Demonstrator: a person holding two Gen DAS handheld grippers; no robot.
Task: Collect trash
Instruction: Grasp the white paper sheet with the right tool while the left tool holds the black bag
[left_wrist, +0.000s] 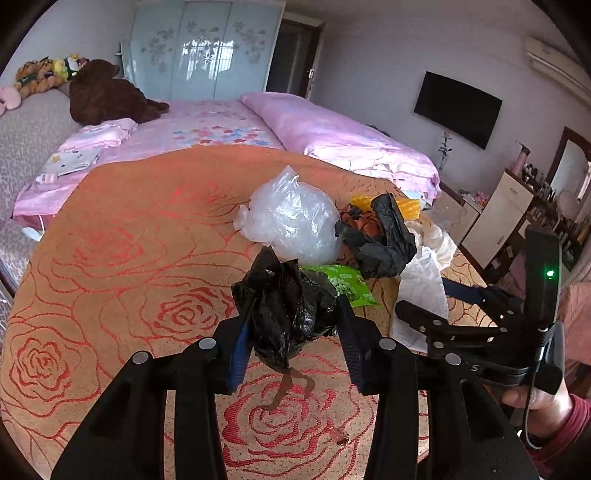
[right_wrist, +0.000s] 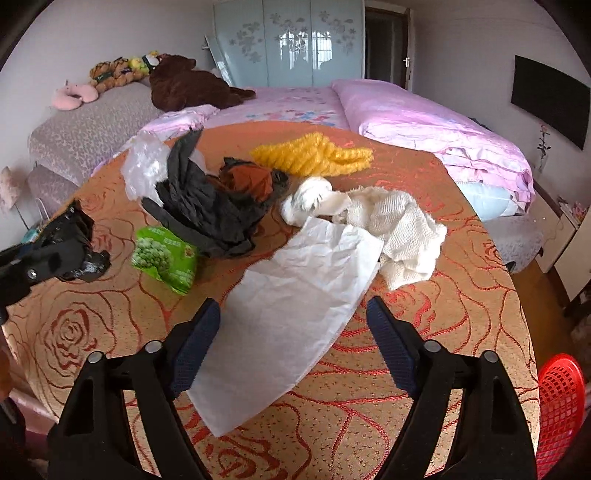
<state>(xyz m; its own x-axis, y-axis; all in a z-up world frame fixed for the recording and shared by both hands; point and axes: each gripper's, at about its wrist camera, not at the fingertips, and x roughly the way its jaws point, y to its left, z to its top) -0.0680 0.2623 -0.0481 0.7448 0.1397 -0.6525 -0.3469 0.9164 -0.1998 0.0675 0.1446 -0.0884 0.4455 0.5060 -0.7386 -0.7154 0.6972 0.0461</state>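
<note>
In the left wrist view my left gripper (left_wrist: 293, 326) is shut on a crumpled black plastic bag (left_wrist: 284, 306), held just above the rose-patterned tablecloth (left_wrist: 110, 295); a brown strip (left_wrist: 286, 387) dangles from it. The same gripper (right_wrist: 79, 251) and bag (right_wrist: 79, 225) show at the left edge of the right wrist view. My right gripper (right_wrist: 293, 328) stands open low over a creased white paper sheet (right_wrist: 295, 295), one finger on either side of it and the pads apart from it. It also appears at the right of the left wrist view as the right gripper (left_wrist: 428, 301).
On the table lie a clear plastic bag (right_wrist: 142, 166), a black bag (right_wrist: 207, 210), a green snack packet (right_wrist: 162, 254), a brown cloth (right_wrist: 247, 177), a yellow curly piece (right_wrist: 314, 155) and a white knitted cloth (right_wrist: 402, 225). A red basket (right_wrist: 561, 406) stands beside the table's right edge. A bed lies behind.
</note>
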